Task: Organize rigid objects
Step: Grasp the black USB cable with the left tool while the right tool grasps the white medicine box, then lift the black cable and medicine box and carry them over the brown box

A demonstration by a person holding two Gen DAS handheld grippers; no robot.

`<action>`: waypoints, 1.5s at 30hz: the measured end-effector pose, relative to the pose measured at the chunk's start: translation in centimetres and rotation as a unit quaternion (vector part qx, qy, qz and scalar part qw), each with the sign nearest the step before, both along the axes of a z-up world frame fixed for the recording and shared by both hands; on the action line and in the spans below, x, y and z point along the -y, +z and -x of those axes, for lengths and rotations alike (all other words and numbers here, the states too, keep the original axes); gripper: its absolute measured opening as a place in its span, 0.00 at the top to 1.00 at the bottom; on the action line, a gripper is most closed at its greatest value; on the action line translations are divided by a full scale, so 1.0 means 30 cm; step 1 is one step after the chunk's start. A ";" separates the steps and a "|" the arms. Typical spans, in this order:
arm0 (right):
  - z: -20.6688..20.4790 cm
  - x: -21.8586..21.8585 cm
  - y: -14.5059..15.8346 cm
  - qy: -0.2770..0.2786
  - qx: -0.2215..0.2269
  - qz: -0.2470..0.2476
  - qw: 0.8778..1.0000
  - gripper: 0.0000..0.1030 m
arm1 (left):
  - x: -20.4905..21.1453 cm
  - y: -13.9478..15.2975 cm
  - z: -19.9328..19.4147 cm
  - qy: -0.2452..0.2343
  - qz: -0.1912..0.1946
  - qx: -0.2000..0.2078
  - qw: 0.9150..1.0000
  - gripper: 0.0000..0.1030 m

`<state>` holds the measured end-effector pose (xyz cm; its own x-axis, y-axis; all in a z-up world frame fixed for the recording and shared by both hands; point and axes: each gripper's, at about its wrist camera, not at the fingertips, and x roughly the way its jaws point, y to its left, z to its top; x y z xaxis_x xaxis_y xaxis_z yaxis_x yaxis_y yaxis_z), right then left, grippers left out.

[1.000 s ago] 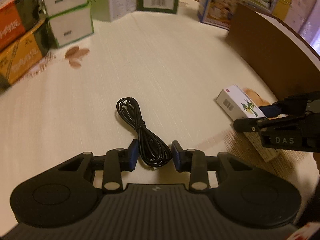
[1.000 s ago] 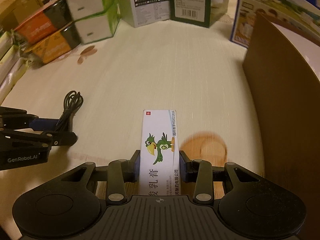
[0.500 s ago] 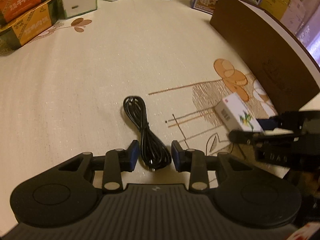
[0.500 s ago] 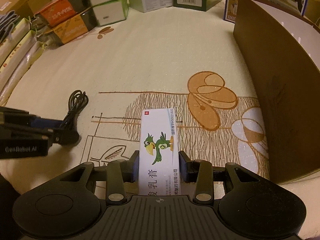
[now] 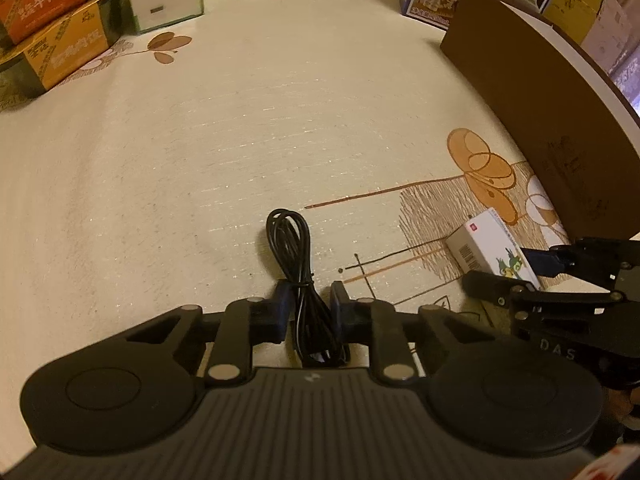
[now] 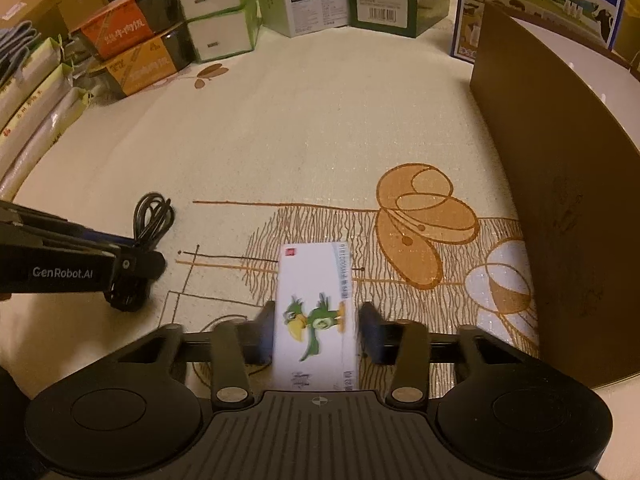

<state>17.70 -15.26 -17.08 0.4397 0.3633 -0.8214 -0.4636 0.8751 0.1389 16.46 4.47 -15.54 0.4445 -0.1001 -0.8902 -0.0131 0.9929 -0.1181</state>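
Left gripper: Its fingers are closed on the black cable. The cable is bunched in a loop and tied in the middle, and the pinch is just below the tie.

Right gripper: Its fingers look a little open around the white box with the green bird on it. There is a thin gap on the right side, and that finger is blurred, so the grip looks like it is letting go.

Where the things are: Both are low over the counter, near the brown flower print. The box is just left of the tall brown board. The cable is well to the left of the box.

Step now: I think the box is being set down near the board, and the cable is held ready.

How to do it well: Open the right fingers all the way before pulling back, so the box does not drag or tip. Pull straight back. Keep the left pinch firm, because the loose loops can slip out.

What changed: Half a second ago the right fingers were tight on the box; now they have spread. The left fingers have squeezed closer on the cable. Both cameras sit a bit lower and closer to the counter. The food boxes at the back are in the same place.
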 end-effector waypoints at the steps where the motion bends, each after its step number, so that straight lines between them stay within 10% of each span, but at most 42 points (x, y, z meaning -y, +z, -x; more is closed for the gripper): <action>1: 0.001 0.001 0.000 0.000 -0.001 0.001 1.000 0.66 | 0.004 0.000 -0.001 -0.001 0.001 -0.001 1.000 0.86; 45: 0.026 0.086 0.065 -0.027 -0.014 -0.032 0.999 0.66 | 0.112 0.078 0.016 -0.044 -0.044 0.021 0.998 0.89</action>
